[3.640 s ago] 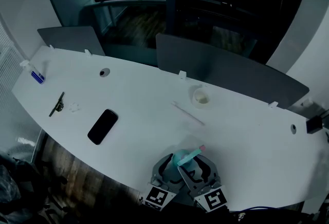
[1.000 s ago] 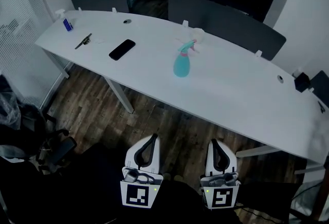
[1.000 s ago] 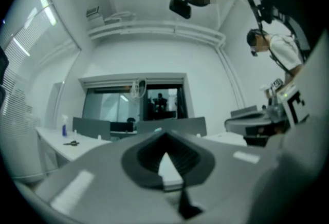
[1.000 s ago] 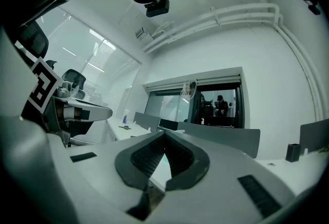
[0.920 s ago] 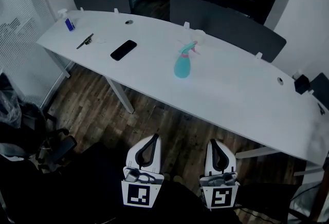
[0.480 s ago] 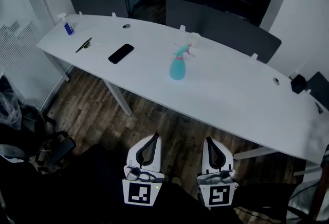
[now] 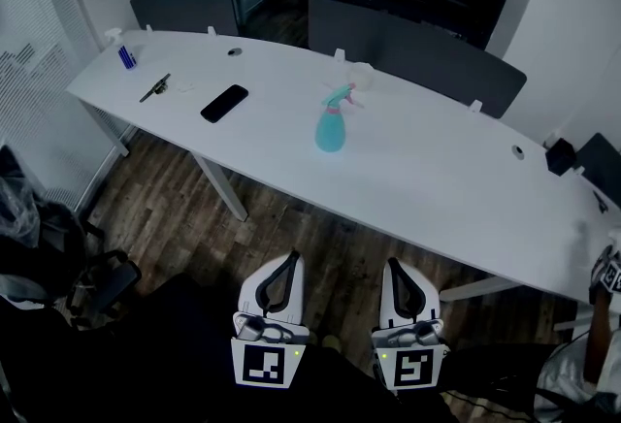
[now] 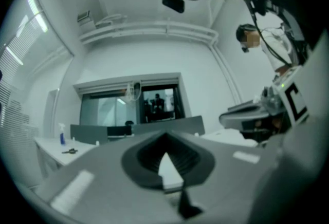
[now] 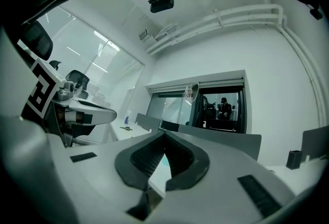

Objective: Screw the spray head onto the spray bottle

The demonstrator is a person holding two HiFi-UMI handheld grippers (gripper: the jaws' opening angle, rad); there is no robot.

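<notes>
The teal spray bottle point(image 7: 329, 130) stands upright in the middle of the long white table point(image 7: 437, 178), with its teal and pink spray head point(image 7: 340, 97) on top. Both grippers hang low in the head view, over the wooden floor and far from the table. My left gripper point(image 7: 288, 259) is shut with nothing in it, and so is my right gripper point(image 7: 398, 266) beside it. In the left gripper view the jaws of the left gripper point(image 8: 165, 135) meet at the tip. The right gripper point(image 9: 164, 133) shows the same in its own view.
On the table's left part lie a black phone point(image 7: 224, 103), a dark tool point(image 7: 154, 87) and a small blue bottle point(image 7: 123, 55). A pale roll point(image 7: 361, 73) sits behind the spray bottle. Grey dividers point(image 7: 417, 62) line the far edge. An office chair point(image 7: 97, 280) stands at the left.
Earlier both grippers were at the table around the bottle; now they are drawn back over the floor and the bottle stands alone. Over the last second only the view has shifted slightly.
</notes>
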